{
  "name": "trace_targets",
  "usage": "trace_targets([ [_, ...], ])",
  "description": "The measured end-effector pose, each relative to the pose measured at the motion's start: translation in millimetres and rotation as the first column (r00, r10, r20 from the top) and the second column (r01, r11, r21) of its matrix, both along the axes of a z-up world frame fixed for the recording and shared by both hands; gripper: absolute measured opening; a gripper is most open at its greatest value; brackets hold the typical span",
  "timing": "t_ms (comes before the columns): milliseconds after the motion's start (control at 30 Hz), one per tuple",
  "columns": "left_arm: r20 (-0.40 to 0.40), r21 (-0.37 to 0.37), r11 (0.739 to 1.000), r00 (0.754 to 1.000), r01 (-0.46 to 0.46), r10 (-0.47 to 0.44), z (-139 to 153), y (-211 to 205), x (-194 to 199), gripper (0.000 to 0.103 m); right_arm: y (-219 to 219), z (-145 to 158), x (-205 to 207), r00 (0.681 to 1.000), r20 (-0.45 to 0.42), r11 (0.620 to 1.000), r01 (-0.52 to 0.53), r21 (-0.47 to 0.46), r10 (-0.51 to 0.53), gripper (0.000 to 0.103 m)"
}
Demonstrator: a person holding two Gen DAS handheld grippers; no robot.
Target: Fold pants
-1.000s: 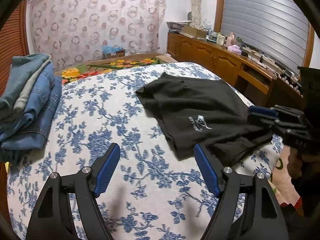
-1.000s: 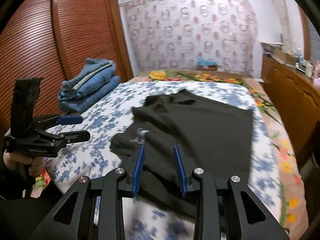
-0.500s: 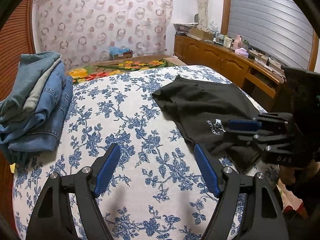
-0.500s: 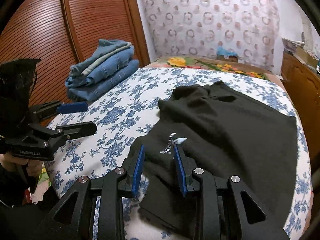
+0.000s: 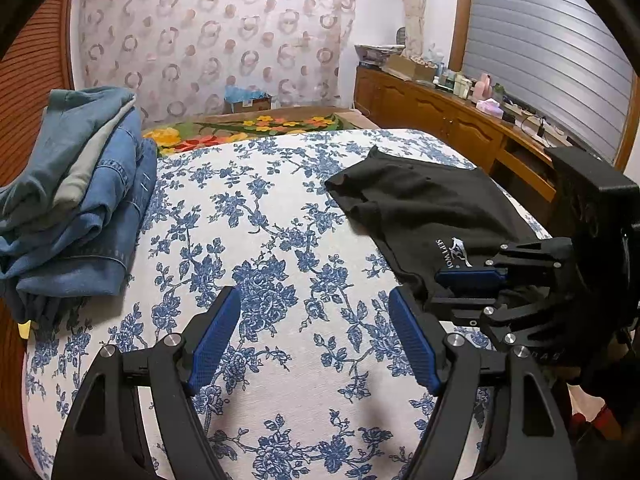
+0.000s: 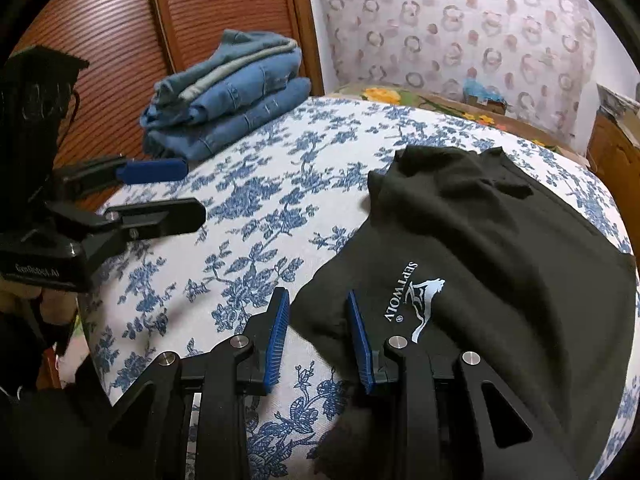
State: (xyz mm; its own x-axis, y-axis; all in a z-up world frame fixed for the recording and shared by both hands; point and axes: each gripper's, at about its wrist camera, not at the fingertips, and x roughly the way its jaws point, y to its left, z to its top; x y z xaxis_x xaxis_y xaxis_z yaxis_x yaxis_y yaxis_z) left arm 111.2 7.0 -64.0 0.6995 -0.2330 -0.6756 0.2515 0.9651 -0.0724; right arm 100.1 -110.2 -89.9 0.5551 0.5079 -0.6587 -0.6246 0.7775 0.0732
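Over black pants (image 6: 480,264), right gripper (image 6: 318,336) half-open, empty

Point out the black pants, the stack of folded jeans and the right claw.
black pants (image 6: 500,264): right wrist view, flat fabric beside the logo.
stack of folded jeans (image 5: 92,216): left wrist view, side of the pile.
right claw (image 6: 318,334): right wrist view, midway between its blue fingertips.

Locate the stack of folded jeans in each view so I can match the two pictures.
Left wrist view: the stack of folded jeans lies at the left edge, on the floral bedspread, beside the wooden slatted door.
Right wrist view: the stack sits upper left of centre, at the bed's far edge, before the same door.
Shared landmark: the black pants with the white wolf logo.
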Motion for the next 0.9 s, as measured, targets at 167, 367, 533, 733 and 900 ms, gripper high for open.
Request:
trace_targets([
  [167,0.001,-0.005,1.0,1.0,0.011,-0.011,2.5,0.6,5.1,0.077,8.3,-0.5,-1.0,1.0,0.028,0.998,0.003,-0.068,-0.001,0.012],
  [367,-0.002,0.005,1.0,1.0,0.03,-0.03,7.5,-6.4,18.7,0.077,-16.3,24.3,0.1,0.998,0.049,0.999,0.039,0.006,-0.039,0.004],
  [533,-0.005,0.003,0.998,0.998,0.057,-0.057,14.6,-21.5,34.9,0.077,-49.4,52.2,7.0,0.989,0.109,0.994,0.1,0.039,-0.104,0.004],
  [733,-0.012,0.02,0.995,0.995,0.103,-0.102,21.1,-48.8,55.8,0.077,-95.9,70.8,22.7,0.972,0.146,0.981,0.175,0.08,-0.185,0.004],
  [900,-0.032,0.043,0.99,0.991,0.135,-0.134,18.6,-73.1,77.9,0.077,-126.1,70.0,36.0,0.961,0.149,0.971,0.219,0.099,-0.233,0.004],
])
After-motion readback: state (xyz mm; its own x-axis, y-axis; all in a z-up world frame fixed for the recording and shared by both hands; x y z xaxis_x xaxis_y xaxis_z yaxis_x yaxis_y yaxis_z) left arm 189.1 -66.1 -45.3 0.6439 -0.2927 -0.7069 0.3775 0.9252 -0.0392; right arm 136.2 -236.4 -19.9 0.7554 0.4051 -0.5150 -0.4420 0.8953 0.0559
